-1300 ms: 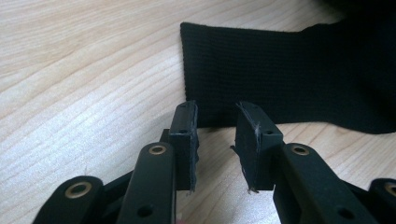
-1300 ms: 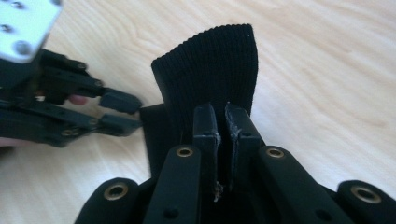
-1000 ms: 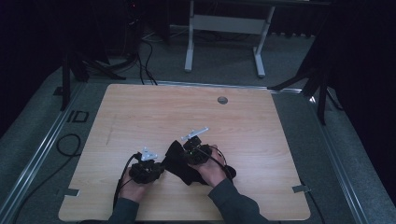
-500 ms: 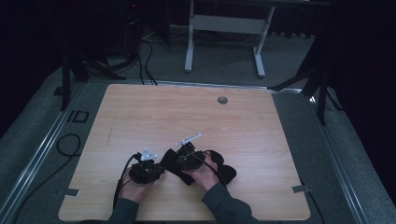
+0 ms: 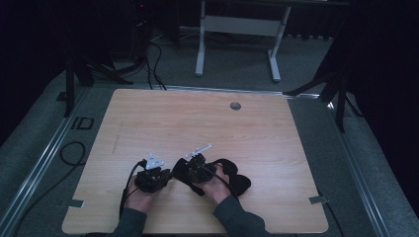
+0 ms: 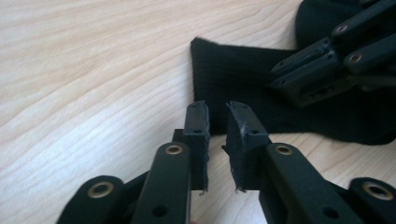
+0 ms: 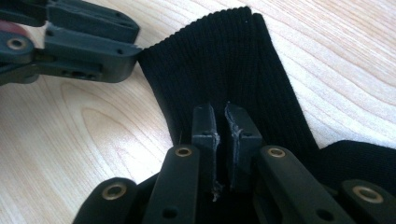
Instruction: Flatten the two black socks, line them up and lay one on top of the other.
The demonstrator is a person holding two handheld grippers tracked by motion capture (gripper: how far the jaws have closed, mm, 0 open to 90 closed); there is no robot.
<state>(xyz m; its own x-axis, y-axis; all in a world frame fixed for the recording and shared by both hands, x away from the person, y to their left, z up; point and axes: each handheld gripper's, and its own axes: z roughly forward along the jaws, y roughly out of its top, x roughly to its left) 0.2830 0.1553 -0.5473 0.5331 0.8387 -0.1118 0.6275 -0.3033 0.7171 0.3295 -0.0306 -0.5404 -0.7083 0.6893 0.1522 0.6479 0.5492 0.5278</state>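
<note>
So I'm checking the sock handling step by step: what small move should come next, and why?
Probably ease the left gripper forward onto the black sock's cuff edge and close: its jaws, just closing, hold nothing yet, while the right gripper pins the sock.

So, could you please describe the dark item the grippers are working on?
Look at the wooden table, near its front edge between the person's hands. There lies a black ribbed sock, flat on the wood. It is the only cloth there, with the right gripper at its cuff end.
</note>
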